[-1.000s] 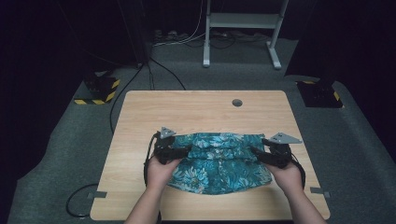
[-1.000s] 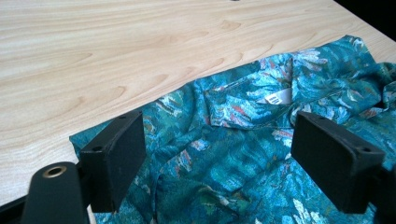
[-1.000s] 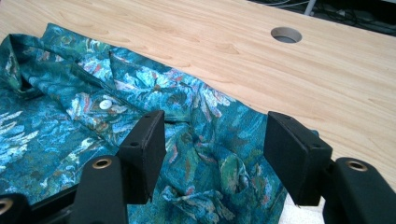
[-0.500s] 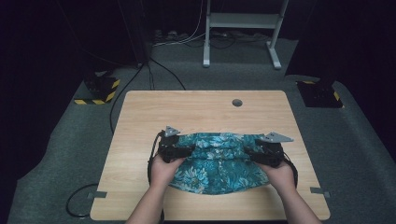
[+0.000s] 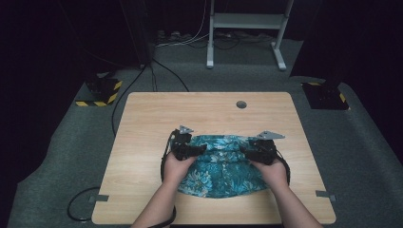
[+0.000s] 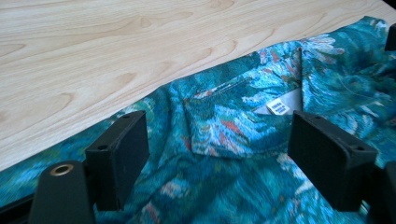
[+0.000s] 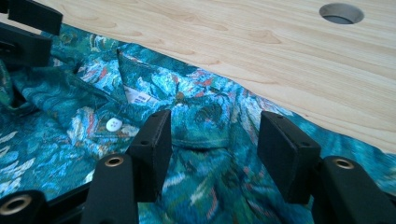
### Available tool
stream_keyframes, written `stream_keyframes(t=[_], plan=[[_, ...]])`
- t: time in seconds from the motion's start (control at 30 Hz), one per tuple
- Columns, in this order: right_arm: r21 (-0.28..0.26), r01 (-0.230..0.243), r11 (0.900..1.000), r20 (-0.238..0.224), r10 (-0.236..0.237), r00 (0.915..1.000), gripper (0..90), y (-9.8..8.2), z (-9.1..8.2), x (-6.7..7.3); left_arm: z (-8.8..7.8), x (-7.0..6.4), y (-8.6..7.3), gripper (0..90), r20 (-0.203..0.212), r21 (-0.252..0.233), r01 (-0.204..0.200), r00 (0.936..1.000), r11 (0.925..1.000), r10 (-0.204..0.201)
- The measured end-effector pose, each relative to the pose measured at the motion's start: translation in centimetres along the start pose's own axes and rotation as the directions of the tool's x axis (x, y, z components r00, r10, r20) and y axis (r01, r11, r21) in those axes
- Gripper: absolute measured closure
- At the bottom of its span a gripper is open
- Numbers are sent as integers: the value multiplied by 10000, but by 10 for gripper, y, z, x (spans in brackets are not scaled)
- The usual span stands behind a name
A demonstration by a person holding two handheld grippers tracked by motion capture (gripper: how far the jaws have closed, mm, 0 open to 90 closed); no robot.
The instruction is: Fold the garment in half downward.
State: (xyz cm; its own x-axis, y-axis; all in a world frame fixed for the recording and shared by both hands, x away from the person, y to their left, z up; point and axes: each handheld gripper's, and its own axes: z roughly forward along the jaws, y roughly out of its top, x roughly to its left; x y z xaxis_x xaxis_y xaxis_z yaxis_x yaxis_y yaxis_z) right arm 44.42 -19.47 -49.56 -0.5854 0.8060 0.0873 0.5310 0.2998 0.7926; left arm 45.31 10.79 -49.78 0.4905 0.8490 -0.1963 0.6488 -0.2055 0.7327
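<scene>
Jaws gaping on left gripper point(image 5: 196, 151), just closing partway on right gripper point(image 5: 251, 153), neither pinching, both hovering over teal floral shirt point(image 5: 221, 171), collar toward twelve o'clock on table point(image 5: 142, 123).

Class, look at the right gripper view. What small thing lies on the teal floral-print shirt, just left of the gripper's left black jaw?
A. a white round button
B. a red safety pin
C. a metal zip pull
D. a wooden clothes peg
A: a white round button sits on the teal floral-print shirt, below the white collar label.
</scene>
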Motion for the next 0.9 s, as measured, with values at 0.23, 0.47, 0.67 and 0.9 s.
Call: stream_keyframes(t=[0.23, 0.47, 0.67, 0.9], plan=[[224, -202, 9995, 33, 201, 9998, 487, -2, 16, -1, 14, 2, 3, 235, -197, 233, -20, 9998, 9997, 24], [425, -492, 9979, 53, 490, 9988, 510, -4, 29, -5, 26, 7, 1, 274, -287, 497, 100, 9996, 9987, -86], [592, -611, 9964, 86, 607, 9981, 519, -4, 39, -6, 35, 10, -2, 314, -369, 647, 94, 9993, 9979, -70], [821, -594, 9949, 143, 584, 9982, 544, -7, 46, -5, 38, 6, -6, 413, -477, 663, -197, 9986, 9976, 229]])
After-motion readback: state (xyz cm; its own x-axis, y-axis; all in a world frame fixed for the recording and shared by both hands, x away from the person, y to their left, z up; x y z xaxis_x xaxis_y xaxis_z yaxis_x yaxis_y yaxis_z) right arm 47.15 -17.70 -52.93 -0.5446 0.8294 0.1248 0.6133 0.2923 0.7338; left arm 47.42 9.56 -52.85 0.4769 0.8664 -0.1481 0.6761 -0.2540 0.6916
